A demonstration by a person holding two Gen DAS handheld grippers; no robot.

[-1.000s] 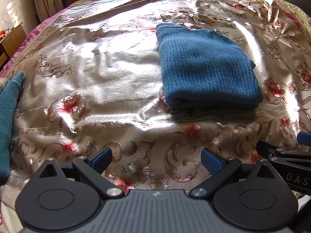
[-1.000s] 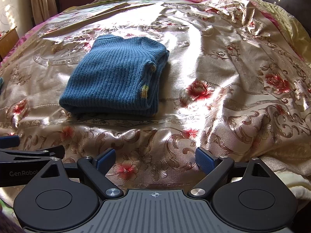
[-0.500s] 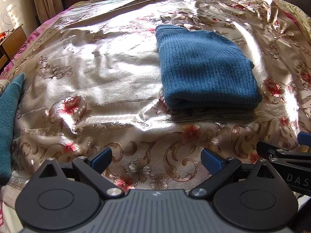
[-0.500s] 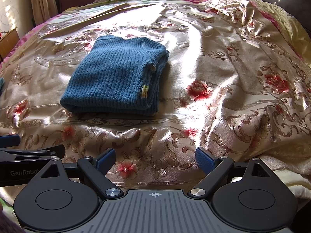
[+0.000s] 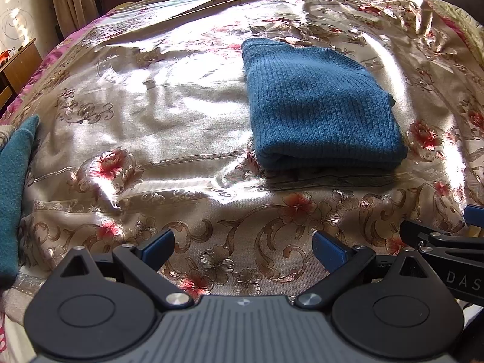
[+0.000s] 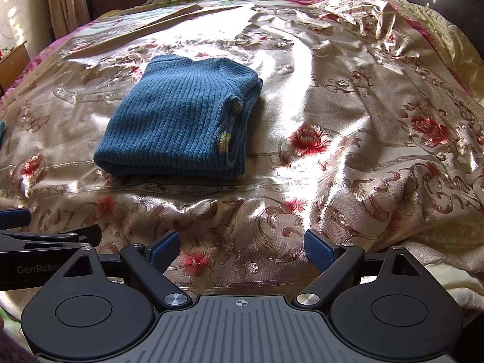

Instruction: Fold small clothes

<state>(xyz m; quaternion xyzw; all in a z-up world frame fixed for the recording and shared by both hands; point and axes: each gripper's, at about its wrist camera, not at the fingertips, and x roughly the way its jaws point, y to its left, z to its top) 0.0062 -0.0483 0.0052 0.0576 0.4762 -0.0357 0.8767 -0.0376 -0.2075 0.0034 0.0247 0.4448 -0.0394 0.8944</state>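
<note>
Folded sweater on the bed, both my grippers back and empty
I see the blue sweater [image 5: 320, 106] lying folded on the floral bedspread [image 5: 169, 121], well ahead of my left gripper [image 5: 243, 249] and right gripper [image 6: 241, 246]; both have fingers spread wide, holding nothing, hovering near the bed's front edge

The left wrist view has shifted slightly, so the folded blue knit sweater [image 5: 320, 103] sits a touch lower and further right than a second ago; in the right wrist view it [image 6: 181, 121] has crept marginally upward; nothing else differs.
</note>
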